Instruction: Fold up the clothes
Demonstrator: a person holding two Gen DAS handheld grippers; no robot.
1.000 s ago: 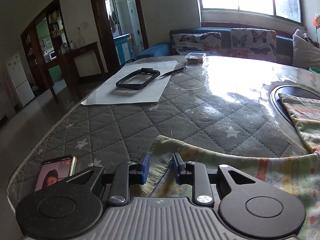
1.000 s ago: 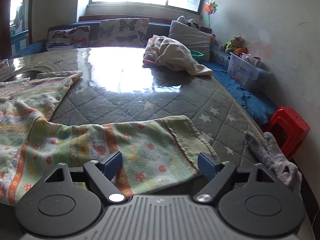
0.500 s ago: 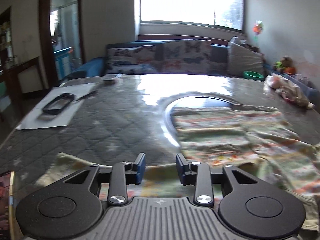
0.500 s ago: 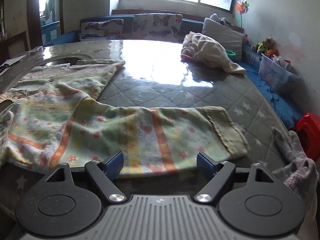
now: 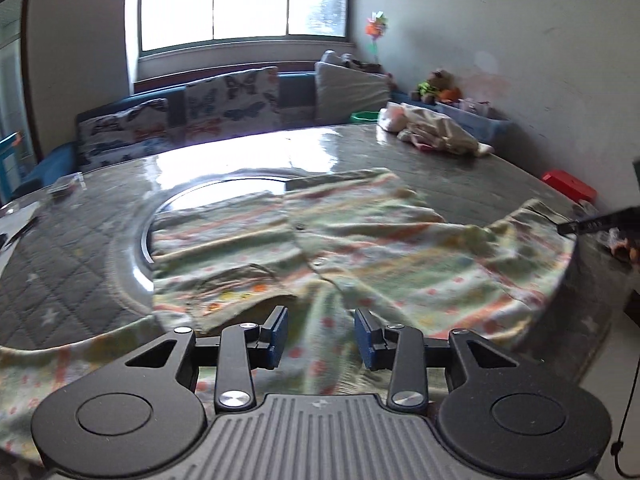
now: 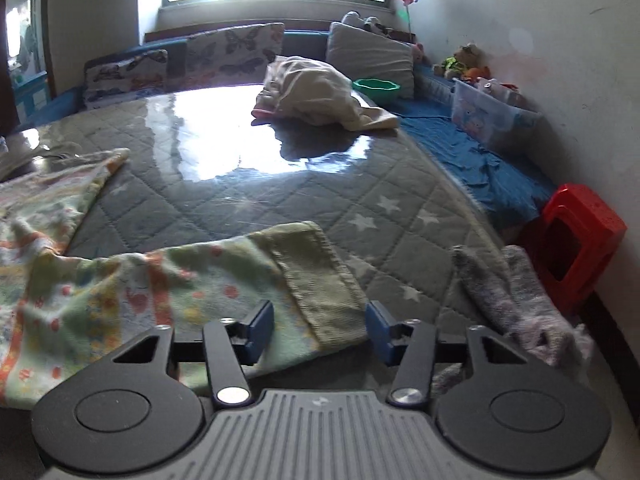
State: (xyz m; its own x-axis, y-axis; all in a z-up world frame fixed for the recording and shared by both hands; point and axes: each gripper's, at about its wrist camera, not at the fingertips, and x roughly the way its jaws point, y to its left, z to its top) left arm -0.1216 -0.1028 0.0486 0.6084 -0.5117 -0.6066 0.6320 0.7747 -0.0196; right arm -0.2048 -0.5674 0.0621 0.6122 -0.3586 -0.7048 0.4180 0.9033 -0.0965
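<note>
A pale green child's garment (image 5: 340, 248) with orange stripes and small prints lies spread and wrinkled on the quilted grey table (image 5: 60, 272). My left gripper (image 5: 321, 338) is open and empty, its blue pads just above the garment's near edge. My right gripper (image 6: 319, 332) is open, its pads either side of the ribbed green cuff (image 6: 320, 280) of a sleeve (image 6: 168, 292) at the table's near edge, not closed on it. The other gripper's tip (image 5: 600, 222) shows at the right edge of the left wrist view.
A heap of beige clothes (image 6: 316, 94) lies at the table's far side. A grey knitted item (image 6: 516, 304) hangs at the near right edge. A red stool (image 6: 576, 236) and a blue-covered bench (image 6: 472, 156) stand to the right. A round glass turntable (image 5: 224, 188) sits mid-table.
My left gripper has swung right, from the sleeve end near the phone to over the garment's body, and opened wider. My right gripper has moved in around the sleeve cuff.
</note>
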